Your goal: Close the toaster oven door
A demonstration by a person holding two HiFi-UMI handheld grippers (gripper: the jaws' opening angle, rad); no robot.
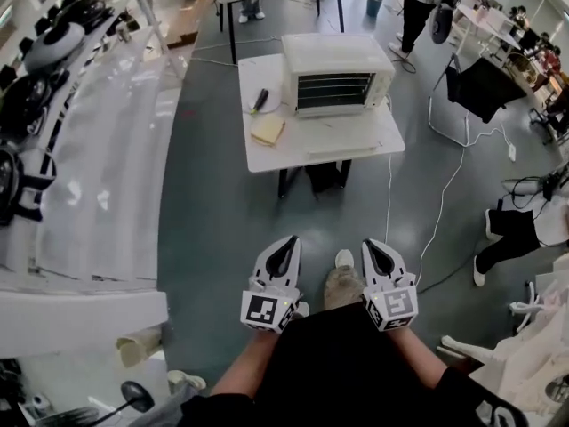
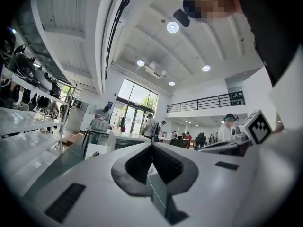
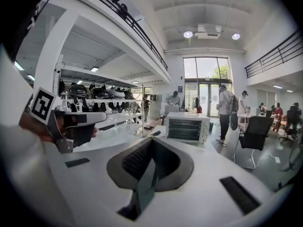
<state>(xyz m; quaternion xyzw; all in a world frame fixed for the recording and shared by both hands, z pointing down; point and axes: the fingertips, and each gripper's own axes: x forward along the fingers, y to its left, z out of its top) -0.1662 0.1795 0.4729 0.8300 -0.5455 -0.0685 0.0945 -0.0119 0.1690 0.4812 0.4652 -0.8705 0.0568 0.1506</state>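
The toaster oven (image 1: 338, 74) sat on the table (image 1: 267, 154), well apart from the left tool (image 1: 288, 244) and right tool (image 1: 374, 246), both pressed together and empty. Its door (image 1: 347, 132) was probably light, stiff and hinged, and best pushed at its free edge.

I look down on a glossy grey-green floor (image 1: 213, 221) in a large, bright hall. A white square table on dark legs (image 1: 260, 157) stands ahead of me in open floor. Long white glossy shelving (image 1: 98, 185) runs along my left, its upper tiers lined with dark helmets (image 3: 92, 91). To the right sits a black office chair (image 1: 484, 87), and a thin white cable (image 1: 442, 207) trails across the floor. At the far end, tall glass windows and doors (image 3: 208, 77) let in daylight. Round recessed lights (image 3: 188, 34) dot the white vaulted ceiling. A mezzanine balcony with a dark railing (image 2: 208, 100) overlooks the room.
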